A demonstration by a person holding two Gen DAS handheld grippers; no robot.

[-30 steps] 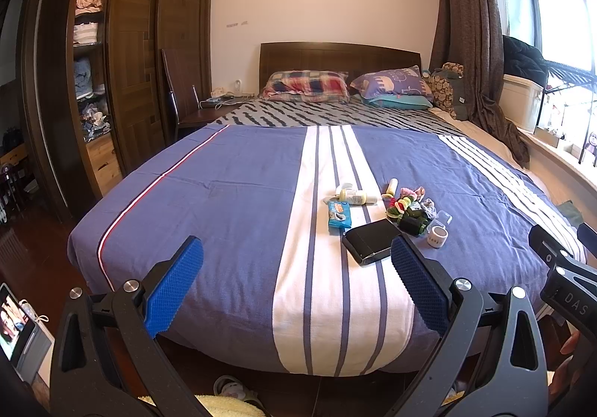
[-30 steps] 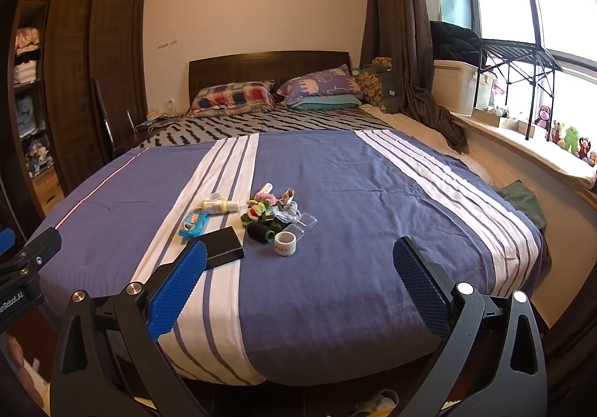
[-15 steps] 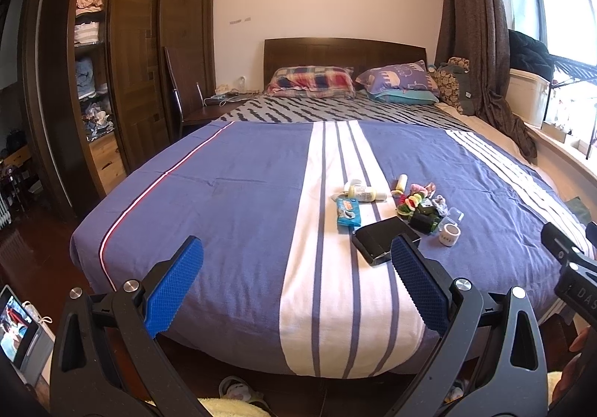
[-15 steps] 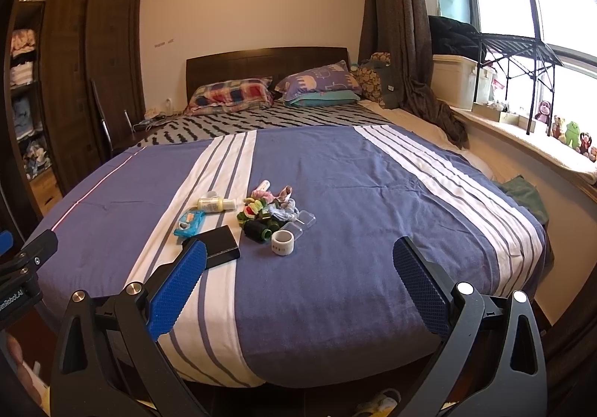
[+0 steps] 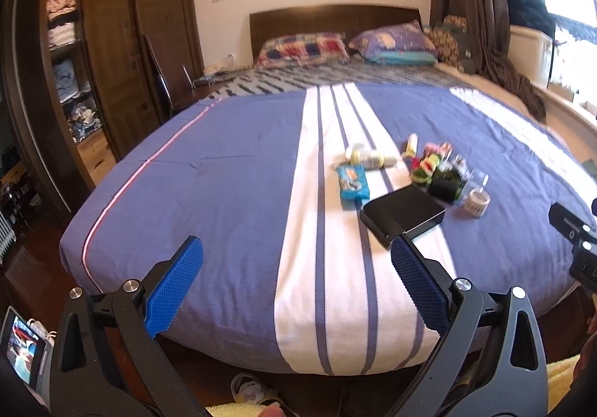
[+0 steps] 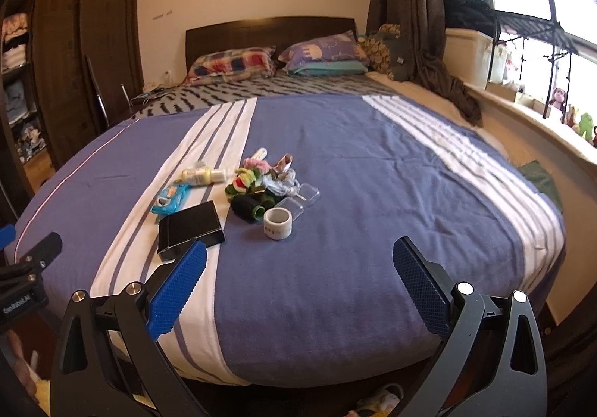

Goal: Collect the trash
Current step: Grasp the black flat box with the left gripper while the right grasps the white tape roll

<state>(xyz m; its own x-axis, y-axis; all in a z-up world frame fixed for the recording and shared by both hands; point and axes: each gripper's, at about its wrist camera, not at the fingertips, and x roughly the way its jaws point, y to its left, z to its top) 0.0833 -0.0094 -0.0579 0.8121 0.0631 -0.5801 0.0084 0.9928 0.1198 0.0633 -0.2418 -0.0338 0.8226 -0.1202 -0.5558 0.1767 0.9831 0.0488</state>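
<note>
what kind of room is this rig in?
A lived-in home bedroom, most likely: a made bed with pillows against a wooden headboard, and an open wardrobe with folded clothes on its shelves.

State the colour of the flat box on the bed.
Black. The box shows best in the right wrist view.

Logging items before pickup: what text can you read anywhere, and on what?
"GenRobot.AI", faint: label on the left claw's body.
Tape roll: dark marks, too blurred to read.
Blue packet: print too blurred.
Bottle: nothing readable.
Wall marks: too small.
</note>
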